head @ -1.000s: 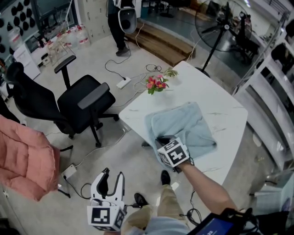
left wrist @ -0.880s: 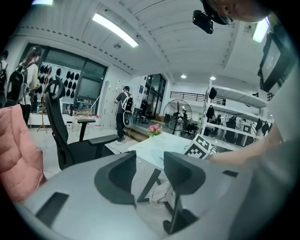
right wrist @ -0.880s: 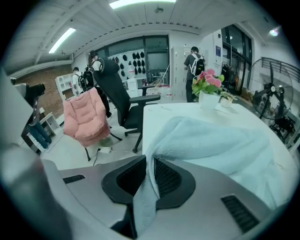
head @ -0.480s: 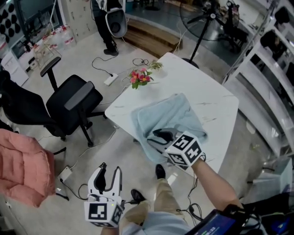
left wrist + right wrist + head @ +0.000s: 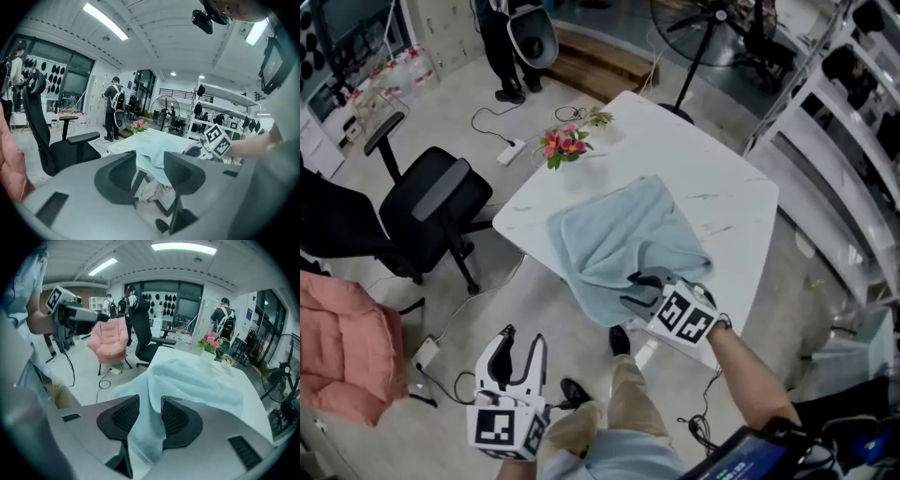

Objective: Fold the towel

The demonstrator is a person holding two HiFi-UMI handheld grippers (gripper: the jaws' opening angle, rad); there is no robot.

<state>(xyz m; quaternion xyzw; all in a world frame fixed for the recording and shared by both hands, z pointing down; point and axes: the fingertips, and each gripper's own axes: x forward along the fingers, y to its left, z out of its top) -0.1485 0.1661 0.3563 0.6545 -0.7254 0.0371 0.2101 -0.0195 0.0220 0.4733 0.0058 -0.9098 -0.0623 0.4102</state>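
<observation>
At the surface's near edge, the right hand-held gripper has just been opening its jaws, which now stand released around a fold of the towel that drapes over that edge. It should clench squarely on that fold before lifting. The left hand-held gripper hangs released and empty, off the surface.

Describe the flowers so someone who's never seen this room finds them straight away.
Start at the white table in the middle of the room. Near its far-left edge, beyond the light blue towel, stands a small bunch of pink flowers. Nothing else on the tabletop is pink.
</observation>
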